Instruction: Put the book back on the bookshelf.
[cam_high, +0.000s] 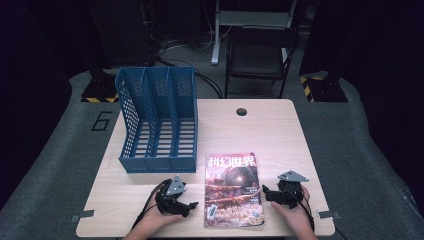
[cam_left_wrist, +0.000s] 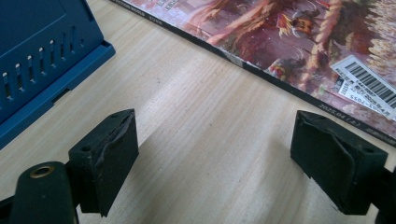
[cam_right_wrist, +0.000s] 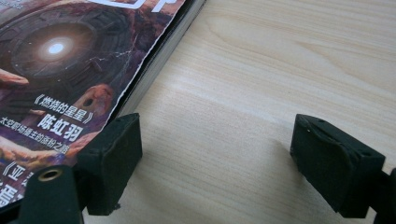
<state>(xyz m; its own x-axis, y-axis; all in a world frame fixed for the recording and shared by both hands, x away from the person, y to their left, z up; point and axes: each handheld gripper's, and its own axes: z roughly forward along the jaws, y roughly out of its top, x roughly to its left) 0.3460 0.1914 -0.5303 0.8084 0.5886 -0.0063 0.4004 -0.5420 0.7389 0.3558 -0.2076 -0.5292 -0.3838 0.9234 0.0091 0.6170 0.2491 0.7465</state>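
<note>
1. High view shows you the magazine (cam_high: 233, 190) lying flat, cover up, on the near part of the table (cam_high: 280, 135); take it as your landmark.
2. Your left claw (cam_high: 189, 206) rests on the table just left of the magazine's lower half, apart from its edge, jaws pointing toward it.
3. Left gripper view: that claw is released, its two black pads wide apart with bare wood between them, and the magazine's (cam_left_wrist: 299, 42) barcode corner lies just beyond.
4. Your right claw (cam_high: 265, 192) sits just right of the magazine, at its edge.
5. Right gripper view: this claw is also released, holding nothing; one pad stands right at the magazine's (cam_right_wrist: 70, 60) page edge, the other over bare table.
6. Behind the magazine and to its left stands a blue file rack (cam_high: 159, 120), three slots, near the magazine's top-left corner but not touching it.
</note>
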